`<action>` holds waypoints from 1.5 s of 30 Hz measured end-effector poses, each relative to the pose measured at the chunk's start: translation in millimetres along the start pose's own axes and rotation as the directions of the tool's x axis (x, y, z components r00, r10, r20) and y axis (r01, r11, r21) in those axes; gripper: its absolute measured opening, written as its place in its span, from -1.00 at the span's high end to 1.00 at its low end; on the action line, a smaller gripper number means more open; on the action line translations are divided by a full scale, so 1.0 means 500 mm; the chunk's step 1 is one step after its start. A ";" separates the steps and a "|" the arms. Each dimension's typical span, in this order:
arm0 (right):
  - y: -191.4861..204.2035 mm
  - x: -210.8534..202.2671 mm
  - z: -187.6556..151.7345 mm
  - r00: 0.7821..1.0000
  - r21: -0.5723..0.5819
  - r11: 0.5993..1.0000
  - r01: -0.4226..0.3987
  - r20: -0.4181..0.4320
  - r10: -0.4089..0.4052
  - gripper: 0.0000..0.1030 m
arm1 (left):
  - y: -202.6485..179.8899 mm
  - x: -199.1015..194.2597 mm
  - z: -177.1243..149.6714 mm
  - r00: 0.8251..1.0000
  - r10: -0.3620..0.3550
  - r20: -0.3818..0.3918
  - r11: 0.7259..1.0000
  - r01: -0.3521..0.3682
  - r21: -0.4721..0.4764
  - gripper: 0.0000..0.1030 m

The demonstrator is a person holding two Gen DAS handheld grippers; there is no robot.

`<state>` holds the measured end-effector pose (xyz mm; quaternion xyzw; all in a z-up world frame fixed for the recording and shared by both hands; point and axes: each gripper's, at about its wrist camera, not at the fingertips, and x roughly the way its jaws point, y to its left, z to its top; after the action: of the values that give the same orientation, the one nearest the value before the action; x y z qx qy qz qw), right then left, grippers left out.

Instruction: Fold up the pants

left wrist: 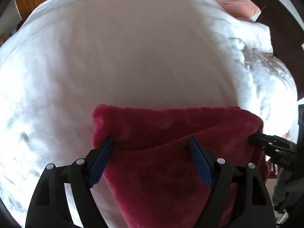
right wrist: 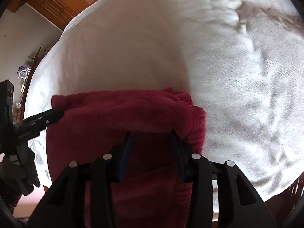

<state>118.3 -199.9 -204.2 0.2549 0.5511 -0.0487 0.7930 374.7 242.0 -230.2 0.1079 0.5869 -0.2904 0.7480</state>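
Pants (left wrist: 171, 129), dark red and plushy, draped over the near edge of a white bed (left wrist: 123, 57), folded edge just ahead of the fingertips. Left wrist view: left gripper (left wrist: 151, 142) with blue pads (left wrist: 199, 163) spread wide, red fabric lying between and under them, no pinch visible. Right gripper (left wrist: 254, 139) poking in from the right at the cloth's far corner. Pink pillow (left wrist: 233, 0) far ahead, to the right.

Right wrist view: right gripper (right wrist: 152, 136) with fingers partly apart, pants (right wrist: 114, 114) bunched over the tips, grip impossible to confirm. Left gripper (right wrist: 57, 114) reaching in from the left, touching the cloth's left edge, a gloved hand (right wrist: 20, 167) behind it.
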 end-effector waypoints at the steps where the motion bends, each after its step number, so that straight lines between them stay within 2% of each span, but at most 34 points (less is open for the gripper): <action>1: -0.001 0.003 0.000 1.000 0.003 1.000 0.003 -0.003 -0.003 0.20 | -0.004 0.008 0.004 1.000 0.009 -0.001 1.000 -0.009 0.003 -0.55; 6: 0.010 0.007 0.009 1.000 -0.034 0.999 0.001 -0.013 -0.002 0.20 | -0.009 0.006 0.012 1.000 0.030 0.001 0.999 -0.030 -0.009 -0.54; 11: 0.031 -0.040 -0.013 0.999 -0.139 0.990 -0.032 0.004 0.033 0.17 | -0.009 -0.041 -0.008 1.000 0.016 0.026 0.998 -0.014 -0.061 -0.55; 17: 0.056 -0.100 -0.068 0.999 -0.327 0.944 -0.046 -0.003 0.048 0.04 | -0.028 -0.096 -0.050 0.998 0.008 0.060 0.994 -0.001 -0.105 -0.54; 21: 0.050 -0.093 -0.090 0.999 -0.414 0.909 -0.047 -0.034 0.036 0.04 | -0.059 -0.120 -0.091 0.997 0.022 0.068 0.993 -0.014 -0.115 -0.55; 27: 0.017 -0.039 -0.109 0.997 -0.435 0.900 -0.032 -0.081 -0.004 0.03 | -0.100 -0.114 -0.147 0.996 0.074 0.045 0.990 -0.068 -0.125 -0.55; 33: -0.004 0.015 -0.120 0.996 -0.488 0.873 0.000 -0.079 -0.044 0.04 | -0.109 -0.118 -0.193 0.992 0.119 0.045 0.979 -0.110 -0.172 -0.55; 40: -0.044 0.062 -0.105 0.992 -0.444 0.895 -0.047 -0.124 -0.009 0.03 | -0.118 -0.136 -0.246 0.982 0.184 0.046 0.966 -0.172 -0.193 -0.55; 45: -0.043 0.081 -0.106 0.992 -0.465 0.884 -0.048 -0.126 -0.013 0.03 | -0.117 -0.140 -0.274 0.979 0.201 0.038 0.958 -0.188 -0.215 -0.55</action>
<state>81.4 -186.1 -261.9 0.0639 0.5931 0.1088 0.7952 220.0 285.0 -193.4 0.0768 0.5784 -0.1548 0.7973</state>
